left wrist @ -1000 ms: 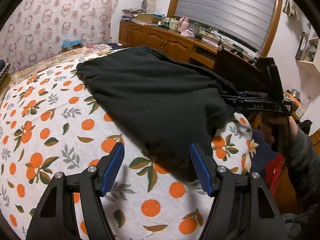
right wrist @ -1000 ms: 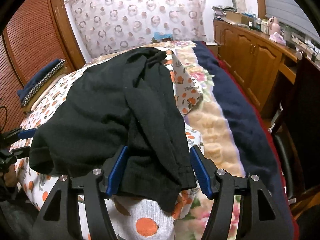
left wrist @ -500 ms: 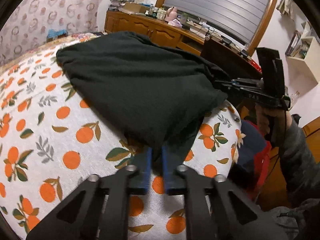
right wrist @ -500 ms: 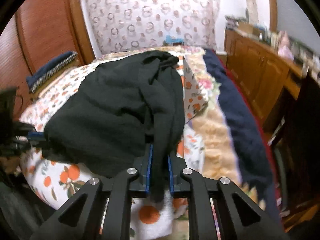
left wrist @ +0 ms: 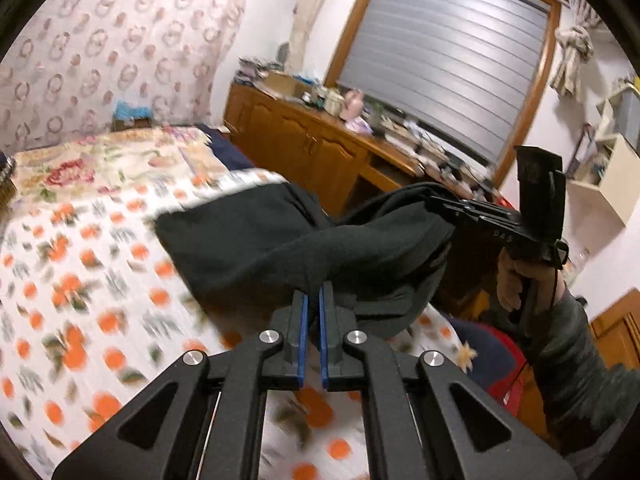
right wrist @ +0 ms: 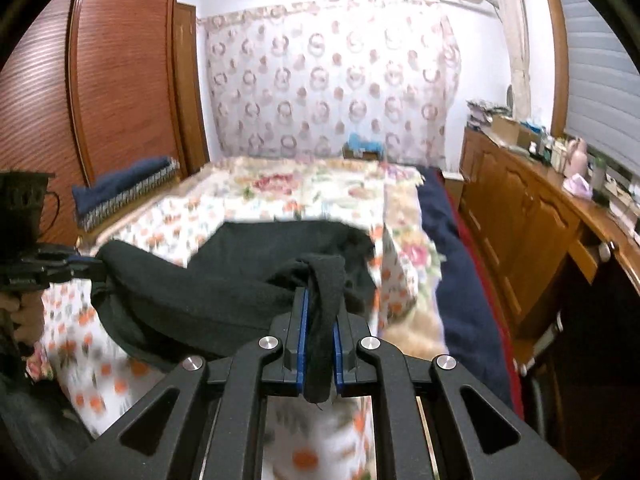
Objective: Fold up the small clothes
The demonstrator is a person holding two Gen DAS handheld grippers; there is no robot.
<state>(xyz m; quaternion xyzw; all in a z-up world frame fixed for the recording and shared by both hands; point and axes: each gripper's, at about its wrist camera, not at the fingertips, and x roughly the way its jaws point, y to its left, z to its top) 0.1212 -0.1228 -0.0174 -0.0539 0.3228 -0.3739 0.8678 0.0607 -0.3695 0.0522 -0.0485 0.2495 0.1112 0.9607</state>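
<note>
orange-print bedspread (left wrist: 80, 300) motion-blurred; black garment's (right wrist: 240, 296) far edge smeared, desk clutter (left wrist: 360, 112) indistinct

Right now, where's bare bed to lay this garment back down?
Free: orange-print sheet left of the dark garment, and the floral blanket between garment and curtain. Crowded: folded blue bedding by the wardrobe; cluttered cabinet top. Left gripper and right gripper both clamp the garment.

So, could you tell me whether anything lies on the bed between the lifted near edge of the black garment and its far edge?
Nothing visible does. The black garment hangs between the left gripper and the right gripper, both shut on it, and only bare orange-print bedspread surrounds it.
</note>
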